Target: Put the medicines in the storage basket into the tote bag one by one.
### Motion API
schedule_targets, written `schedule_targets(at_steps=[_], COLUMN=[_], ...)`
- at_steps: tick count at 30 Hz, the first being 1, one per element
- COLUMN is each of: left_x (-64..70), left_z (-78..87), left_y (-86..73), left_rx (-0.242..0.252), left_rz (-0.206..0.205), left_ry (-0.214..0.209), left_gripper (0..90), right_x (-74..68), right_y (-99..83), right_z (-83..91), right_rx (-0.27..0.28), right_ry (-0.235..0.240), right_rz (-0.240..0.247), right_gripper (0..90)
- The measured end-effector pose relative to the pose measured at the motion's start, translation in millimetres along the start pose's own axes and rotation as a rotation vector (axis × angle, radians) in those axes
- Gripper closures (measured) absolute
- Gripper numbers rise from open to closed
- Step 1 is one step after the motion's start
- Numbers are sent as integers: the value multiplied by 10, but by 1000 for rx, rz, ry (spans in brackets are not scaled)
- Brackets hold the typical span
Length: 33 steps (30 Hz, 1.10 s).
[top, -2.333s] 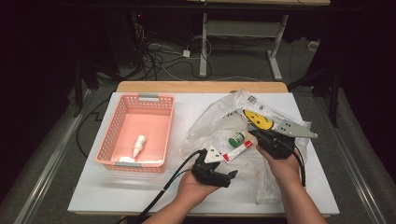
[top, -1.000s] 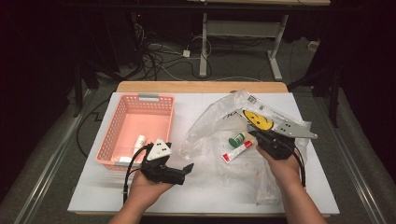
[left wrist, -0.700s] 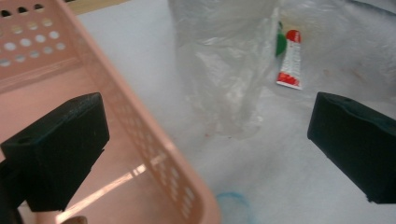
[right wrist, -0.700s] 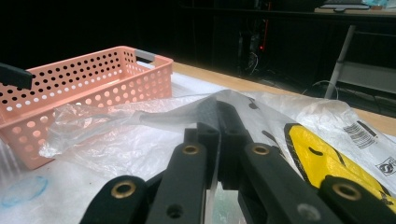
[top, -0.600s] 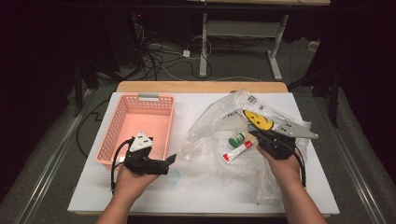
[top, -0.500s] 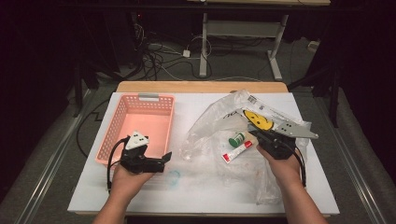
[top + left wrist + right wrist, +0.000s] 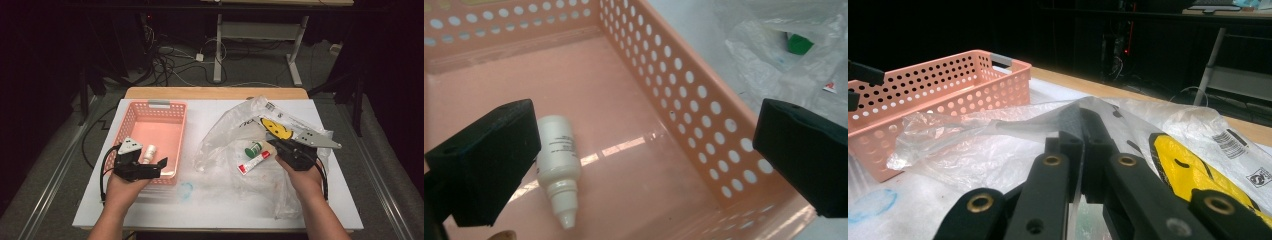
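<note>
High view: left hand-held gripper spread over near end of pink basket, white bottle lying inside; right hand-held gripper pinching clear plastic bag on table. Risk: bag slipping free, tube and green-capped bottle sliding out. Left gripper view: bottle flat on basket floor; label unreadable, bag contents cut off. Right gripper view: bag clamped in closed jaws; pinch point veiled by film.
</note>
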State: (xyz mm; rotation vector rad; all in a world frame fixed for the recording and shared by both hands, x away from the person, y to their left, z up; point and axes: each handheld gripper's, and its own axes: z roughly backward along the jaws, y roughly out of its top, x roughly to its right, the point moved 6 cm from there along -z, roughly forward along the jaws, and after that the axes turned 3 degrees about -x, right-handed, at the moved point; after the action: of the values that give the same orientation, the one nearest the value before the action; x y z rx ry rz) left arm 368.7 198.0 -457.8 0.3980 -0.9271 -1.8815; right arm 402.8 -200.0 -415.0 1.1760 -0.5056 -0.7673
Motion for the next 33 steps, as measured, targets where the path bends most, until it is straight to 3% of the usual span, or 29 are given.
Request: schedule_targets(at_steps=[11, 17, 22, 26, 33], left_x=[-173, -191, -237, -356, -553], left_z=[64, 61, -19, -130, -330], left_y=[-20, 76, 212, 296, 345], left_rx=[-5, -26, -80, -139, -266], left_rz=[34, 32, 32, 45, 127], left_ry=[44, 53, 66, 76, 37], left_gripper=[0, 0, 11, 19, 67], right_x=[-11, -7, -16, -11, -6], right_y=[-3, 0, -3, -4, -6], right_z=[-3, -5, -11, -7, -7], right_rx=[-5, -2, -4, -5, -5], right_ry=[2, 2, 6, 5, 4], right_rz=[2, -3, 6, 2, -1], right_gripper=[900, 900, 900, 900, 900])
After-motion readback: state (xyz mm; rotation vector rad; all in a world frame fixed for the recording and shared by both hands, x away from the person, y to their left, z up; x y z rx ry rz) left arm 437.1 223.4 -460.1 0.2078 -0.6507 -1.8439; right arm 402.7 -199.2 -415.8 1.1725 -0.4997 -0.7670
